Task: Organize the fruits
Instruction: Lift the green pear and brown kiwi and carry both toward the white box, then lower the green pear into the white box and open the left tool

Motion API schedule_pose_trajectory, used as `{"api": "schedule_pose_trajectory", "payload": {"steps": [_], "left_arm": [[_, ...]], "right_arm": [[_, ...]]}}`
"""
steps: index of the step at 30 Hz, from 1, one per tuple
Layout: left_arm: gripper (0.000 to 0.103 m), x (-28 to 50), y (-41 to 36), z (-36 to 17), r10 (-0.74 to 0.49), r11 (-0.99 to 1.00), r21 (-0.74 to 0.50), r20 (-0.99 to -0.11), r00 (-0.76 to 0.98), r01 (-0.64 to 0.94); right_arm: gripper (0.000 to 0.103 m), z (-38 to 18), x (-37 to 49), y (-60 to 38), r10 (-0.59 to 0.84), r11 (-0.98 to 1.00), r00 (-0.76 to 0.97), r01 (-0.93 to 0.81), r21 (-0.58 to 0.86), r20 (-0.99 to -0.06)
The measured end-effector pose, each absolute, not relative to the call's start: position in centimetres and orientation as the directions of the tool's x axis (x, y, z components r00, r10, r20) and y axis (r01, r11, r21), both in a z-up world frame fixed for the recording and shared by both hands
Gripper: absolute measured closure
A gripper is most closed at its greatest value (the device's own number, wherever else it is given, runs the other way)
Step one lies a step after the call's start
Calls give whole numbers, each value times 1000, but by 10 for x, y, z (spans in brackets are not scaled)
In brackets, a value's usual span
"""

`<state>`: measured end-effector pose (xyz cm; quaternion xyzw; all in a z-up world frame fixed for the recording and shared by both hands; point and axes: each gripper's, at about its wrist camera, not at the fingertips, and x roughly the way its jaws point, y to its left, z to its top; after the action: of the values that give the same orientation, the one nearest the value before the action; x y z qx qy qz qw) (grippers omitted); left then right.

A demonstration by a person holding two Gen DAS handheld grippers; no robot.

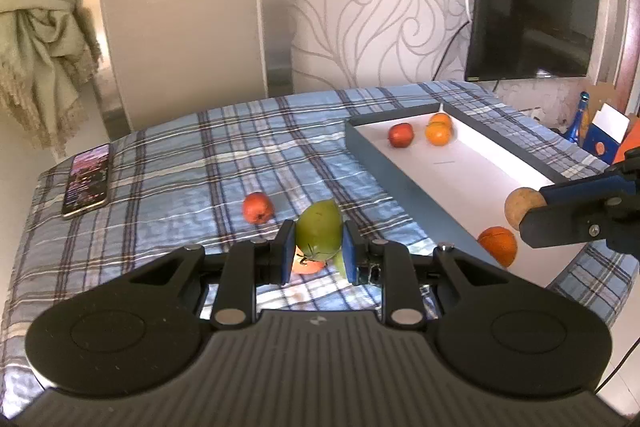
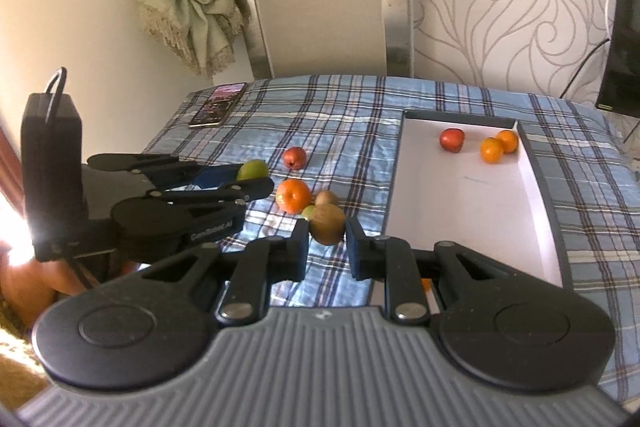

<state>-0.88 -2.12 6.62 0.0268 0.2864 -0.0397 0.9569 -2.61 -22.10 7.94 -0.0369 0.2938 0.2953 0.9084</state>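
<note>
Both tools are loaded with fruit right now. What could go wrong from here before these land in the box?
1. The left tool pinches the green fruit only at its lower half; it may roll out.
2. The right tool carries the brown fruit near its fingertips, so a jolt may drop it.
3. Both head for the box; the tools may collide, or strike its wall.

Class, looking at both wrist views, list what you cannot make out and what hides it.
- Left wrist view: orange fruit under the green fruit, mostly hidden by the left gripper.
- Right wrist view: small green piece behind the brown fruit; kind unclear.
- Both views: phone screen too small to read.
</note>
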Motion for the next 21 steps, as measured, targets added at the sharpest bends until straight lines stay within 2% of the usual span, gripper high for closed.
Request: {"api": "schedule_pose_trajectory", "payload": {"steps": [21], "left_arm": [[75, -1, -68, 70, -179, 973, 29, -539, 823, 231]], "right_arm": [[80, 80, -35, -252, 446, 876, 701, -469, 112, -557]]}}
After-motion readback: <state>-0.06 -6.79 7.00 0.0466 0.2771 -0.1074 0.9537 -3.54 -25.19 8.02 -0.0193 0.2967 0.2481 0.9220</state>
